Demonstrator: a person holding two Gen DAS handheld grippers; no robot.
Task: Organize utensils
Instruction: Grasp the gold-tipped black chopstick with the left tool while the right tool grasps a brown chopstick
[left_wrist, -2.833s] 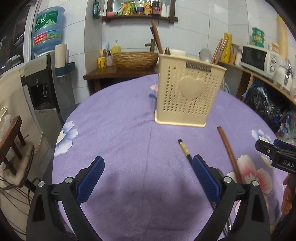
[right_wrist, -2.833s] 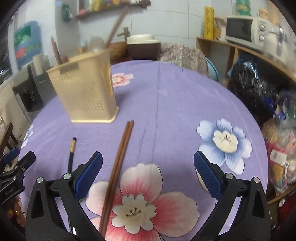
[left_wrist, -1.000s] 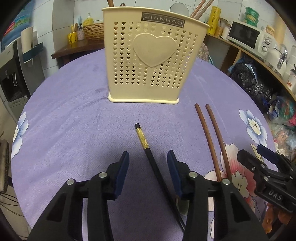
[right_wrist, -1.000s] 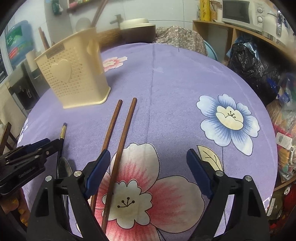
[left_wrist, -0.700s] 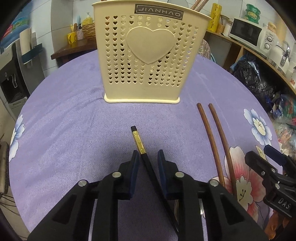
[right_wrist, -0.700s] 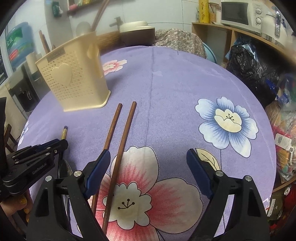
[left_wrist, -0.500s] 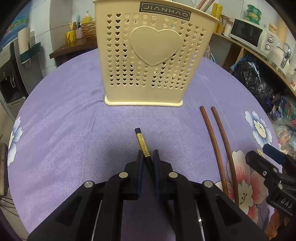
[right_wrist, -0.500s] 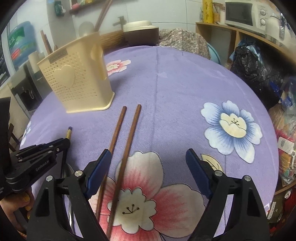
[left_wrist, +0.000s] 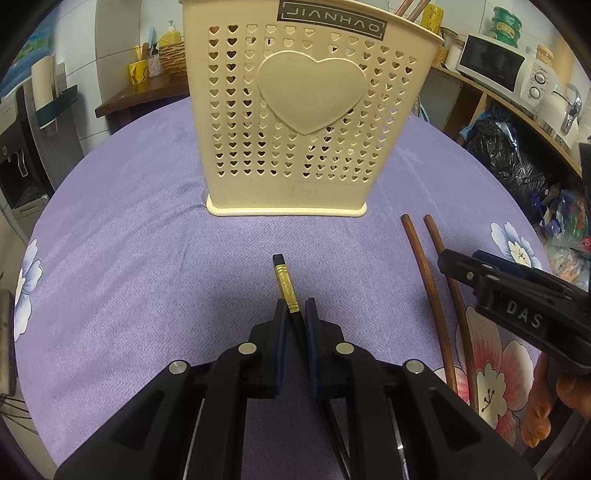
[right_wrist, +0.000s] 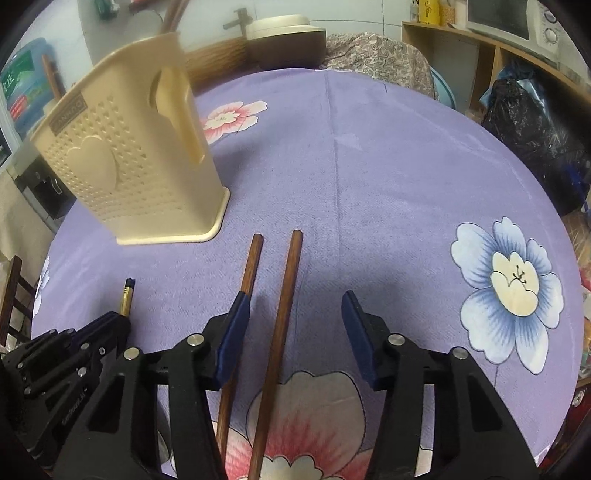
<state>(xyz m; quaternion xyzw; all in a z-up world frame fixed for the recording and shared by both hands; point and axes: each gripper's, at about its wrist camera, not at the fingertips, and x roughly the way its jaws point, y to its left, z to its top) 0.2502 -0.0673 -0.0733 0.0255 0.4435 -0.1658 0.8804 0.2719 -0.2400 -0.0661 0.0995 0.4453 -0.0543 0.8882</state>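
Observation:
A cream utensil holder (left_wrist: 306, 122) with heart holes stands on the purple table; it also shows in the right wrist view (right_wrist: 129, 166). My left gripper (left_wrist: 294, 314) is shut on a black chopstick with a gold band (left_wrist: 284, 284), whose tip shows in the right wrist view (right_wrist: 126, 301). Two brown wooden chopsticks (left_wrist: 432, 295) lie to its right. My right gripper (right_wrist: 293, 314) is open low over them: one chopstick (right_wrist: 282, 314) lies between the fingers, the other (right_wrist: 251, 266) passes under the left finger.
The purple flowered tablecloth (right_wrist: 388, 166) covers a round table. A microwave (left_wrist: 491, 62) and shelves stand at the right, black bags (right_wrist: 535, 136) beside the table, a water dispenser (left_wrist: 22, 140) at the left. More chopsticks stick out of the holder top.
My left gripper has closed from wide open onto the black chopstick. My right gripper has moved forward and down over the brown chopsticks, its fingers narrowing.

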